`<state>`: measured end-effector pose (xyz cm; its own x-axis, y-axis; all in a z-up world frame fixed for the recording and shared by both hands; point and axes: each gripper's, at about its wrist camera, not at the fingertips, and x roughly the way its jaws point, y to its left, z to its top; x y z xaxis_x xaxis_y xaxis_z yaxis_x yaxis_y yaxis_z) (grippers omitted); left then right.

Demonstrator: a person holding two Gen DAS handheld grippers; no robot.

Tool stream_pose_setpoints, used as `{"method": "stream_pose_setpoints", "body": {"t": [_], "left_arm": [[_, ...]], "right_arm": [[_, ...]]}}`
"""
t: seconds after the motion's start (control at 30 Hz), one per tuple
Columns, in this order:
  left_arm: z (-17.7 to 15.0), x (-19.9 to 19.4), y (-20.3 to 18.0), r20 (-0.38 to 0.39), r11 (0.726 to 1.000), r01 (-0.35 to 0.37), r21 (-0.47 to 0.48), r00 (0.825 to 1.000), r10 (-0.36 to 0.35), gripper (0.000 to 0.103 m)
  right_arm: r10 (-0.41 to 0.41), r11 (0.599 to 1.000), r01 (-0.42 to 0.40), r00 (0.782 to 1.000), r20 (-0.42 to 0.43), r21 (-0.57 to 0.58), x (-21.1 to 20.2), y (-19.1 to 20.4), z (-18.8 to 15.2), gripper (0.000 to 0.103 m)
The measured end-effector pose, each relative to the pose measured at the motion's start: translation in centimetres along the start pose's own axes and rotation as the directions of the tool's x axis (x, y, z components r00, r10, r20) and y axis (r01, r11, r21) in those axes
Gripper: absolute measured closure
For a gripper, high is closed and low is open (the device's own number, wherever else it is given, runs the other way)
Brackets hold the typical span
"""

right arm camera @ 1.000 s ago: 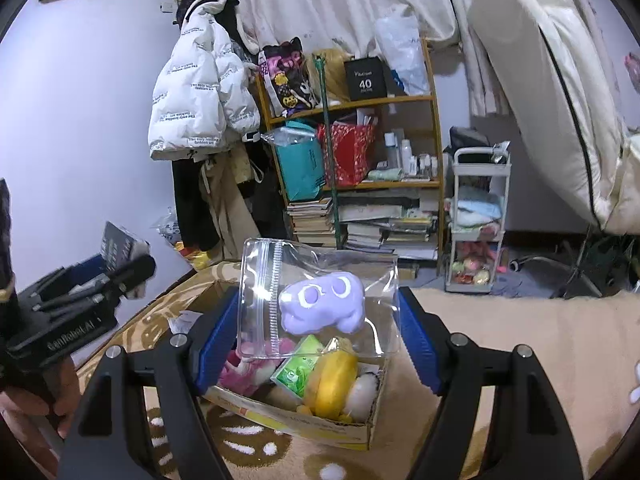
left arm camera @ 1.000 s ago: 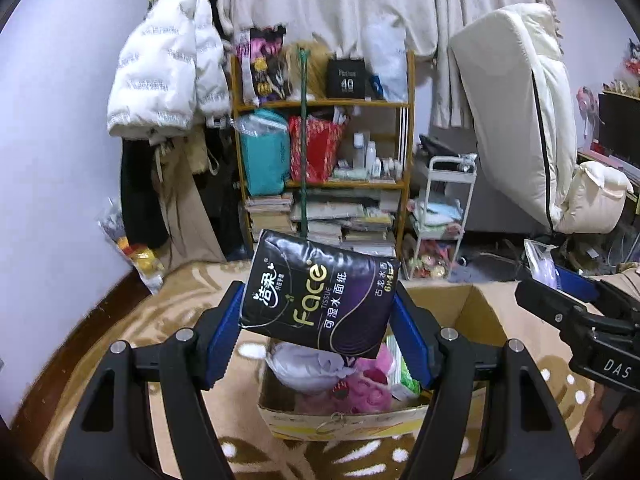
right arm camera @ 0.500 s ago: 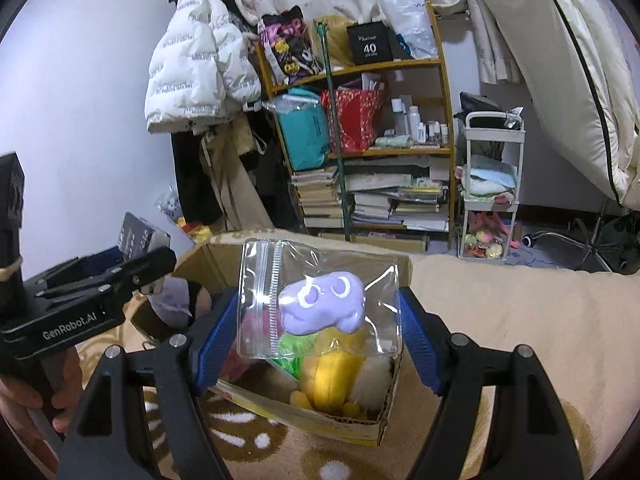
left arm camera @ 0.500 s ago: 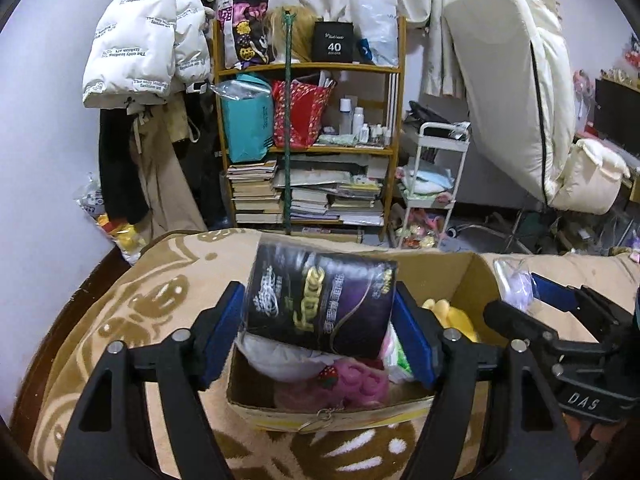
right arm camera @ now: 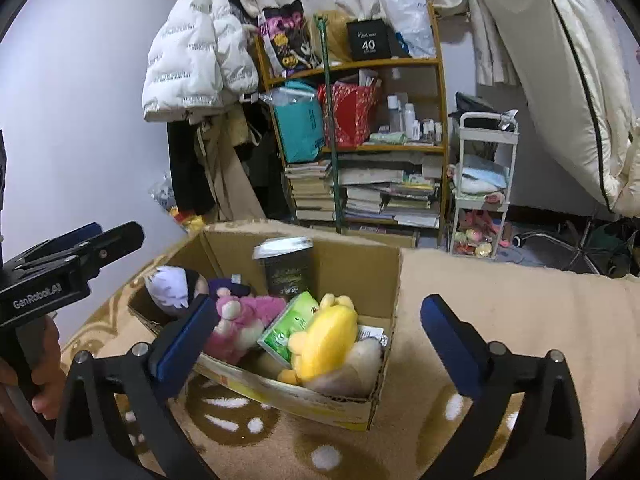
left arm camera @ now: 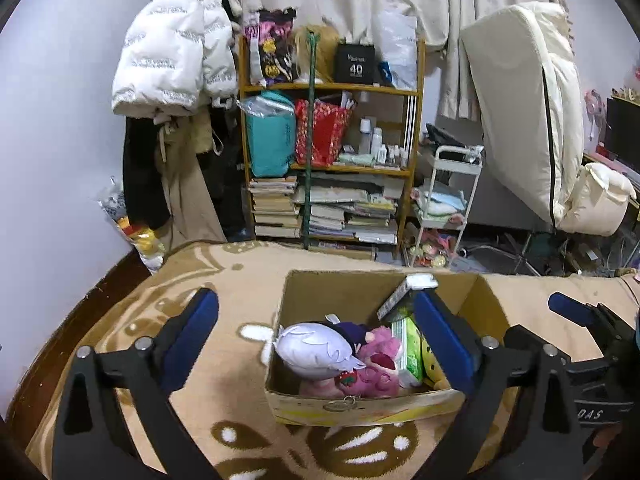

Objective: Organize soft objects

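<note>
A cardboard box [left arm camera: 352, 406] [right arm camera: 394, 276] sits on a tan patterned blanket. It holds a lavender plush [left arm camera: 312, 350] [right arm camera: 170, 286], a pink plush [left arm camera: 378, 364] [right arm camera: 244, 316], a green tissue pack [left arm camera: 408, 344] [right arm camera: 288, 326], a yellow plush [right arm camera: 326, 336] and the black tissue pack [right arm camera: 288, 264] [left arm camera: 398, 298] standing against the back wall. My left gripper [left arm camera: 316, 338] is open and empty over the box. My right gripper [right arm camera: 316, 340] is open and empty over the box. The clear bag with the purple toy is not visible.
The blanket [left arm camera: 224, 280] [right arm camera: 520, 312] covers the bed around the box. A wooden bookshelf [left arm camera: 332, 160], a white cart [left arm camera: 448, 200], hanging coats [left arm camera: 172, 60] and a leaning mattress [left arm camera: 524, 112] stand behind.
Both grippers opened. The left one let go of the black tissue pack, which now stands in the box. The right one let go of the clear bag with the purple toy.
</note>
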<state>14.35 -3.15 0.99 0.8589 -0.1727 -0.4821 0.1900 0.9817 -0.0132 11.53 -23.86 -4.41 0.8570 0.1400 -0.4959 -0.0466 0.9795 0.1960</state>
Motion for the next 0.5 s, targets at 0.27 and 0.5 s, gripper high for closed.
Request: {"method": "stream_pose_setpoints", "body": {"t": [0.27, 0.5], "left_arm": [[0.0, -5.1, -0.2, 0.044, 0.998, -0.041, 0.043, 0.998, 0.039, 0.003], [-0.3, -9.9, -0.2, 0.084, 0.997, -0.062, 0.047, 0.995, 0.058, 0.001]], "right_arm": [[-0.010, 1.000, 0.010, 0.999, 0.051, -0.006, -4.0, 0.5, 1.1, 0.000], [-0.013, 1.000, 0.016, 0.993, 0.117, -0.020, -8.5, 1.4, 1.8, 0.000]]}}
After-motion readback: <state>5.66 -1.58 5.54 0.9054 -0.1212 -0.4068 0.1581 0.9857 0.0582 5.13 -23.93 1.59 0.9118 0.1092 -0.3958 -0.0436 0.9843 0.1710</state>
